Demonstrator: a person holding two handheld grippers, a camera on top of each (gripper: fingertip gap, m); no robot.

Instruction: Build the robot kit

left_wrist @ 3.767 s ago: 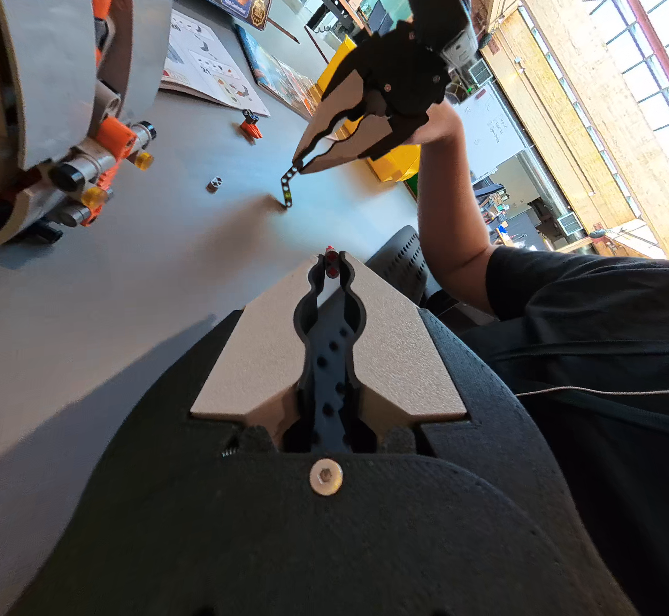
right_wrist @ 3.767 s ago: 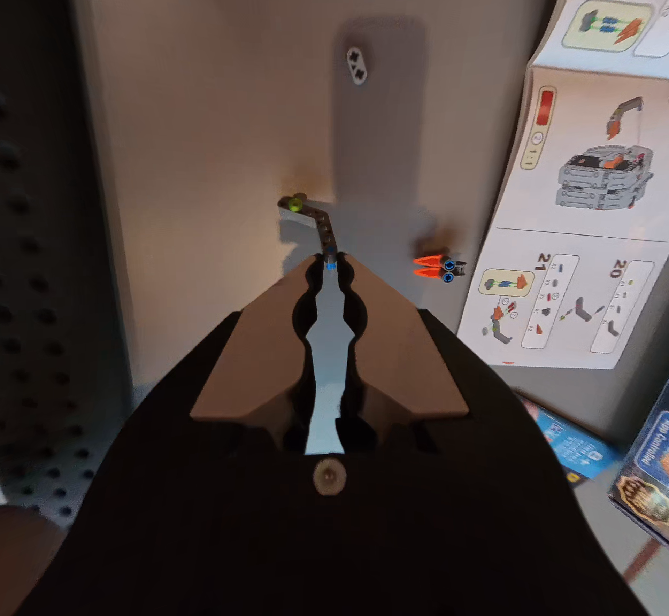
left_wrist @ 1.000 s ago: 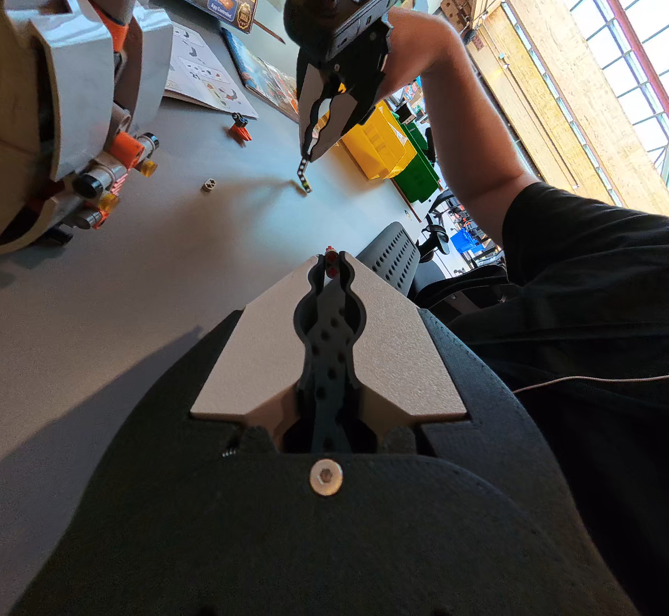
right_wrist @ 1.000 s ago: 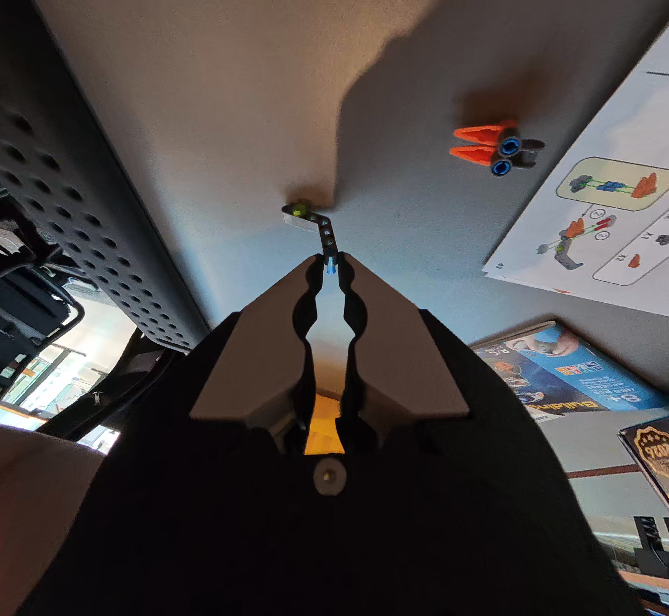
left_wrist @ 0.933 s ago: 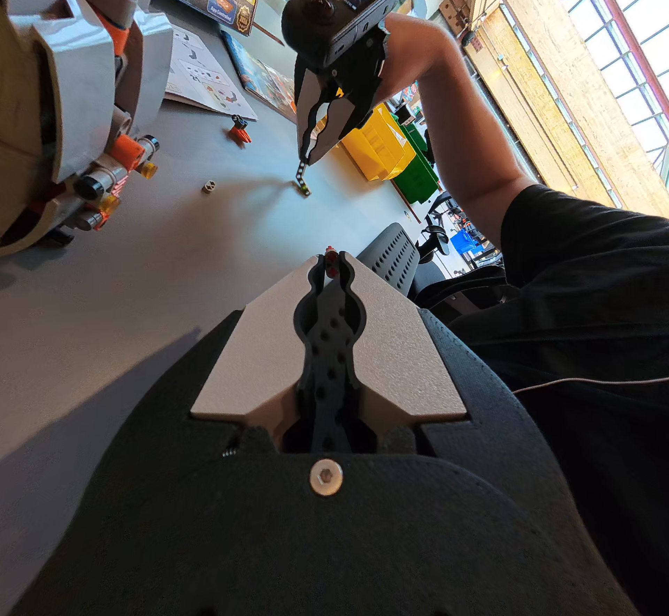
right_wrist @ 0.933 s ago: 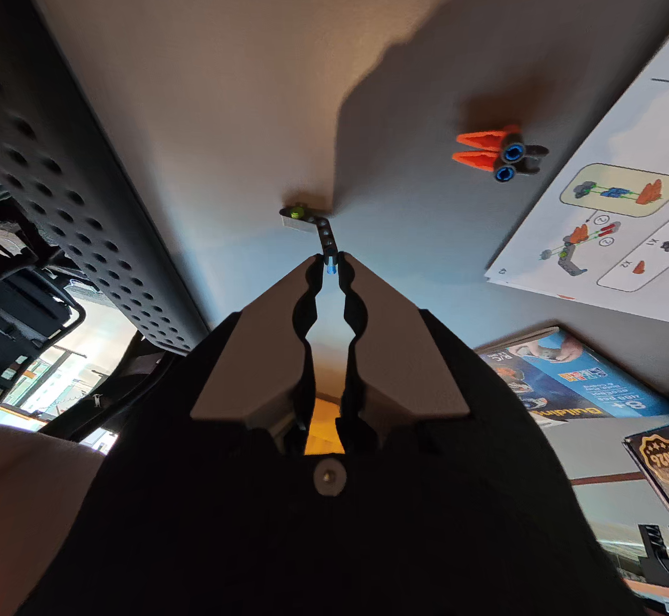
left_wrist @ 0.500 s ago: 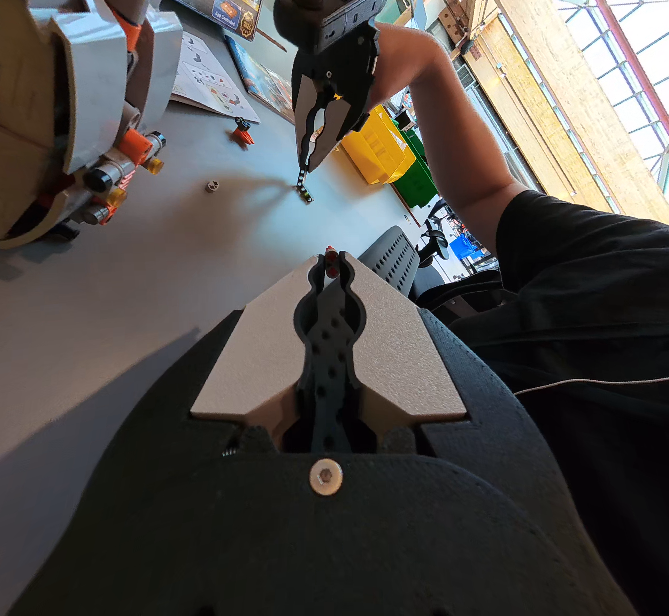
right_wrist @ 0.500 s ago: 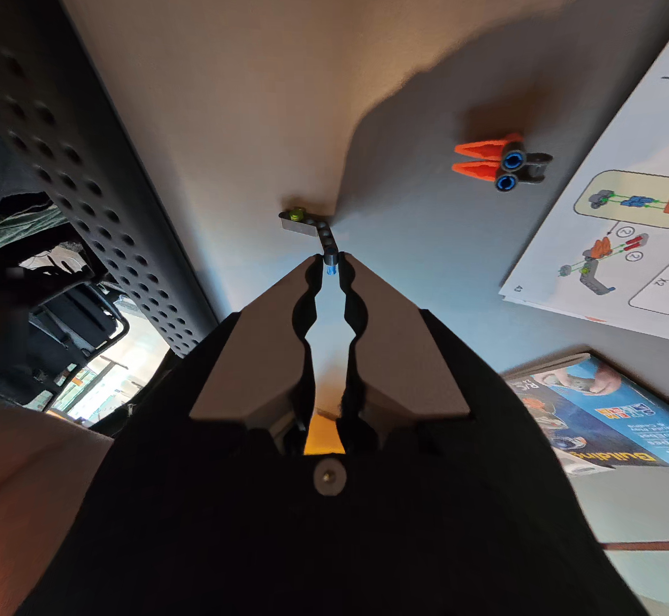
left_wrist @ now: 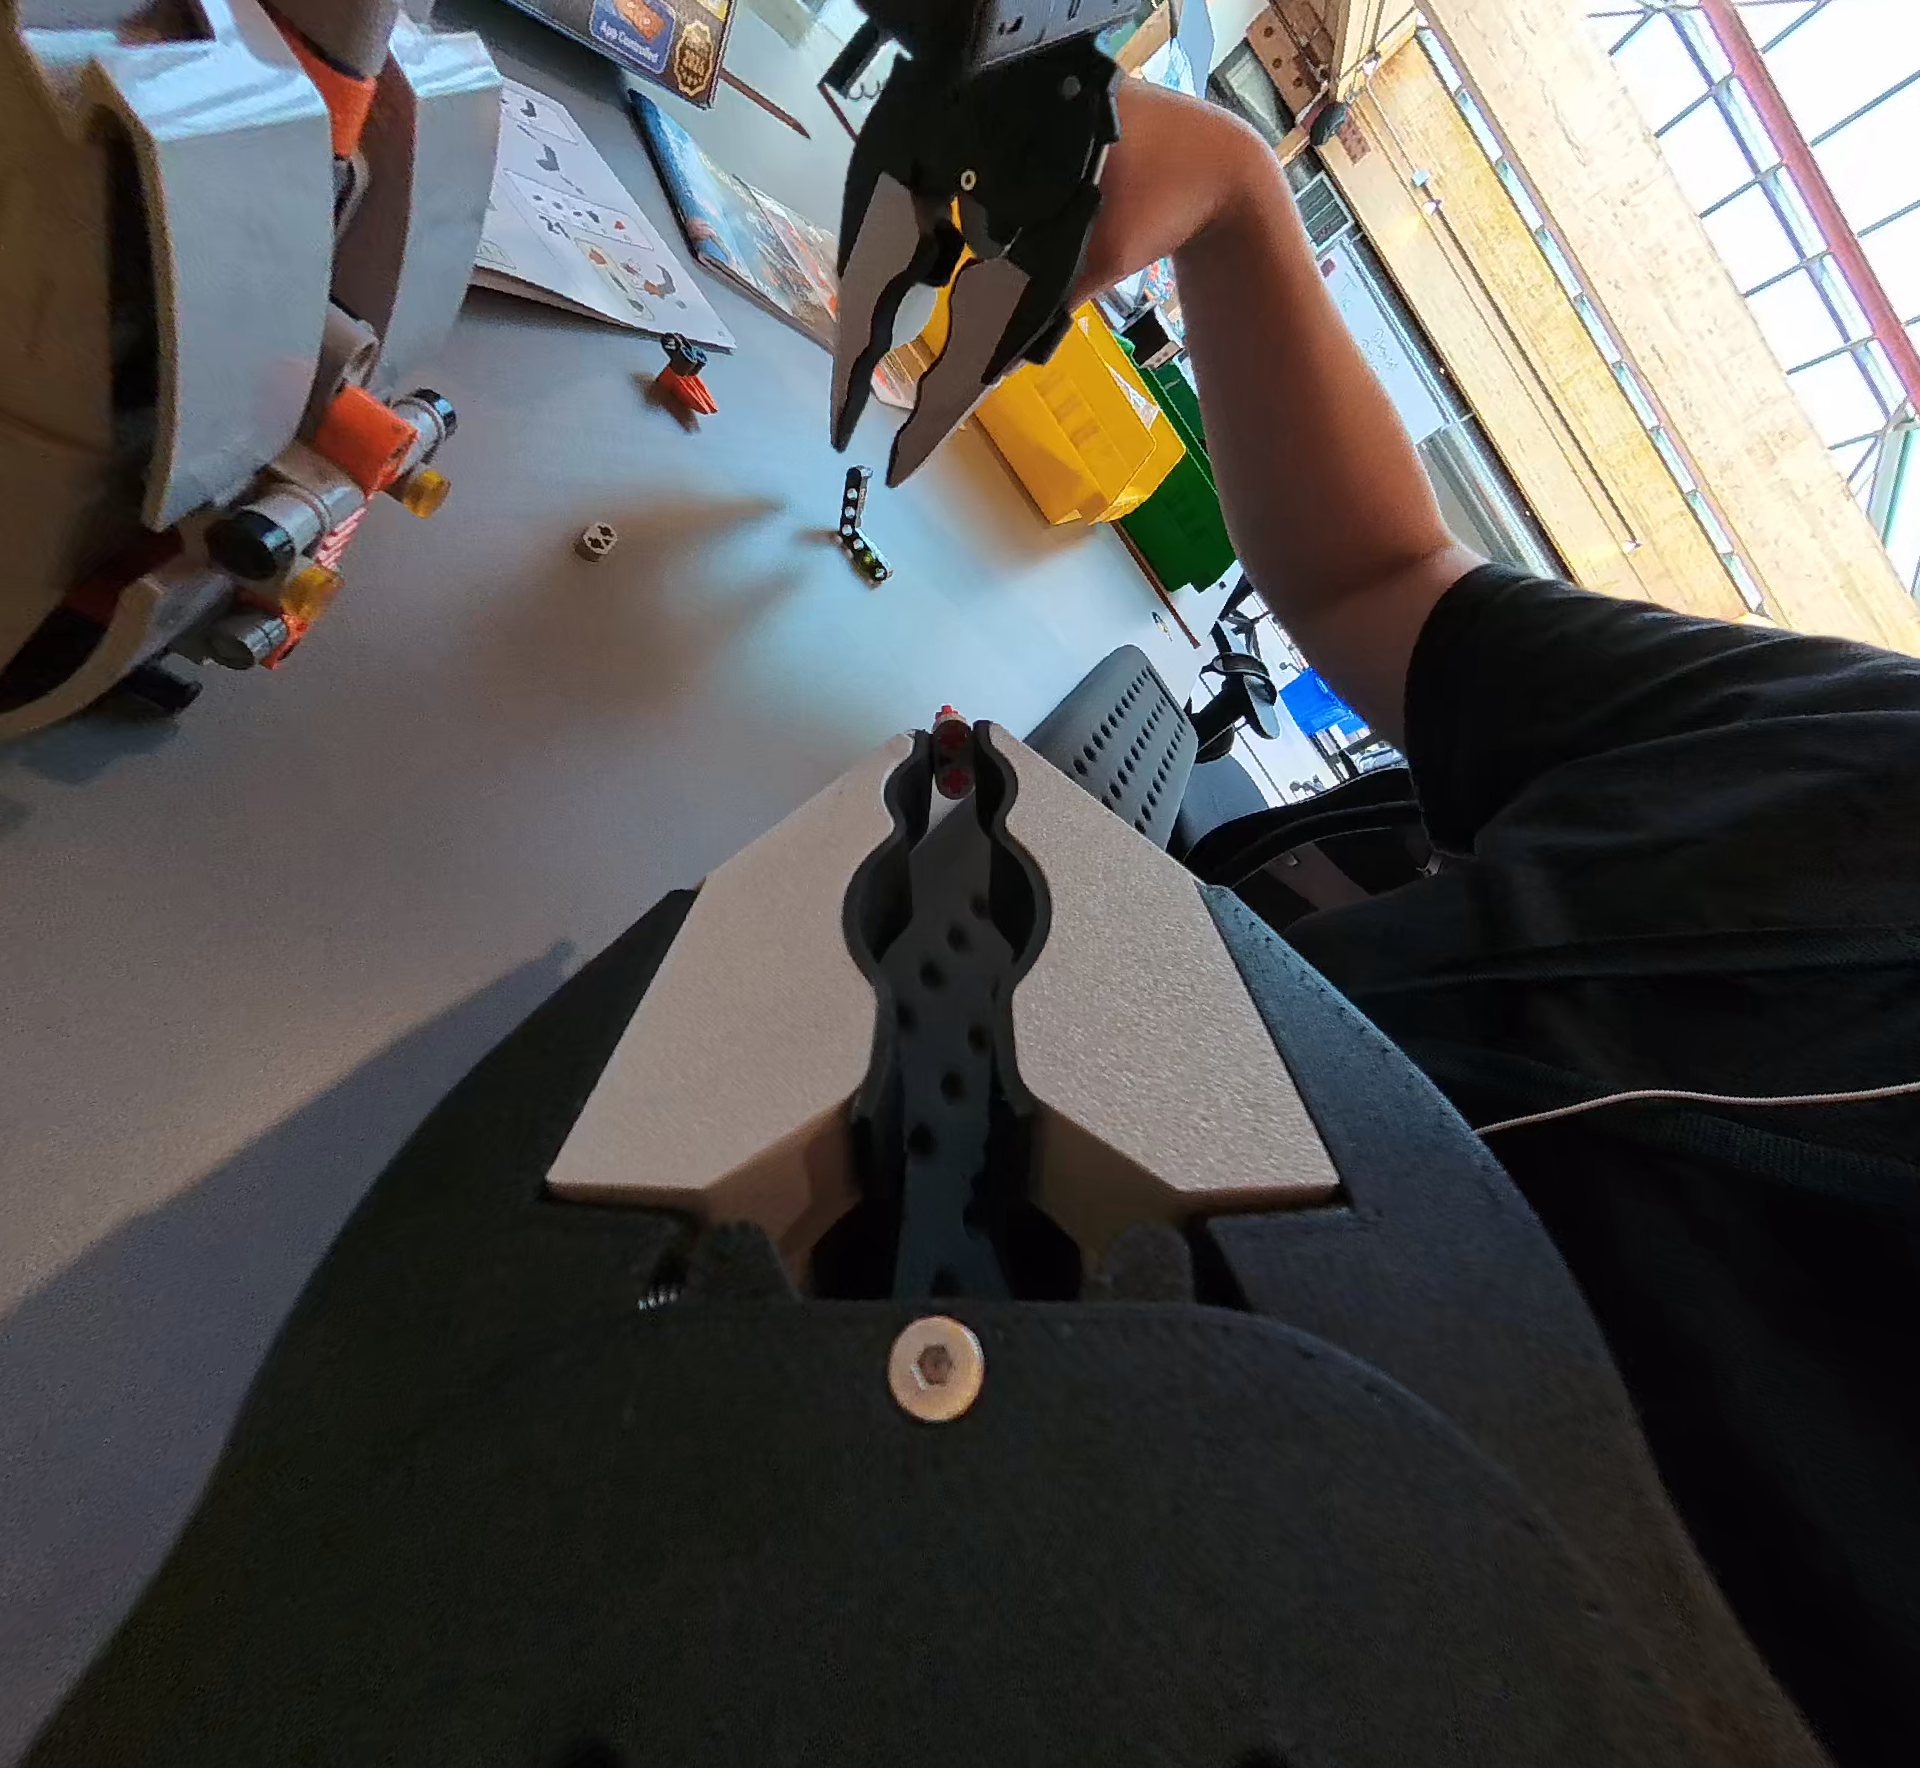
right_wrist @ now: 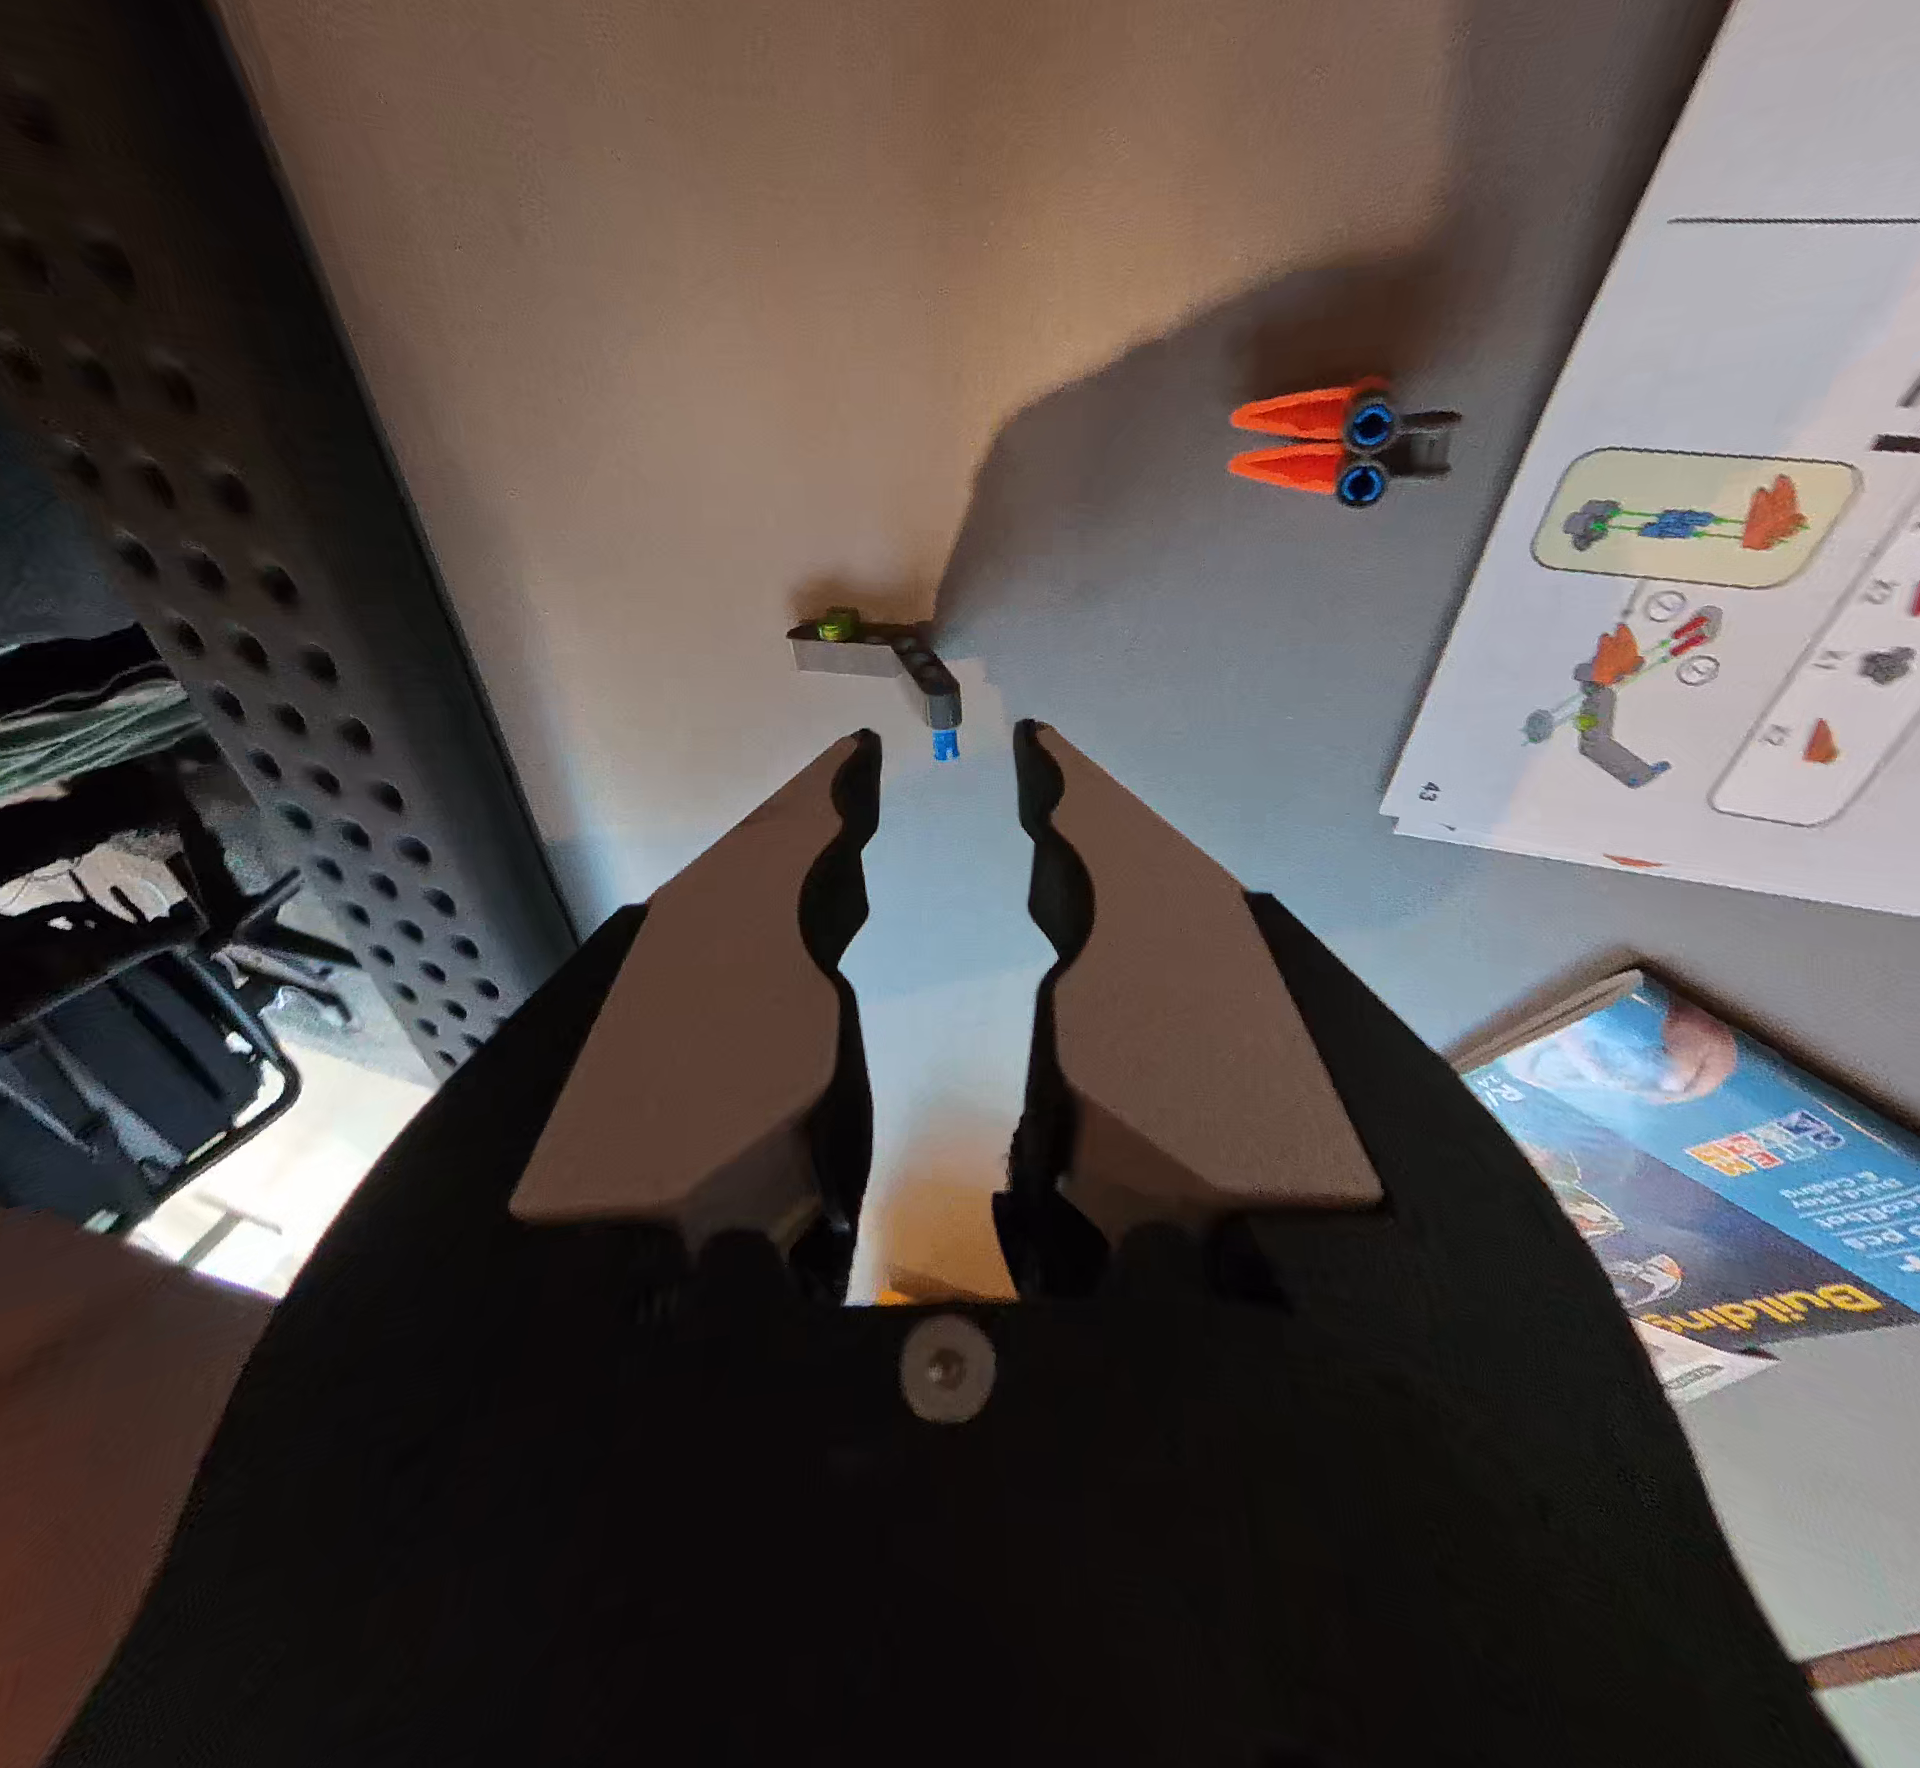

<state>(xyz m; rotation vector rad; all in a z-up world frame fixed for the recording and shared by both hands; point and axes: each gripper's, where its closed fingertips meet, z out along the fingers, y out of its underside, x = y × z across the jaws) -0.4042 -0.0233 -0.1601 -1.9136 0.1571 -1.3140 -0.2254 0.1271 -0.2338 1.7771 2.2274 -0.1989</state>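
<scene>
On the grey counter (right_wrist: 727, 160) stands a bent grey beam (right_wrist: 883, 669), propped on one leg. The right gripper (right_wrist: 945, 742) hangs spread just above it, holding nothing. The left gripper (left_wrist: 951, 752) pinches a small red pin (left_wrist: 951, 762).

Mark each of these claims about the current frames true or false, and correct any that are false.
1. The right gripper is open, clamping nothing. True.
2. The bent grey beam hangs in the air between the right gripper's fingers. False: it rests on the grey table, just beyond the fingertips.
3. The left gripper is shut on a small red pin. True.
4. The orange claw piece lies on top of the instruction booklet. False: it lies on the table beside the booklet.
5. A yellow bin shows past the table edge in the left wrist view. True.
</scene>
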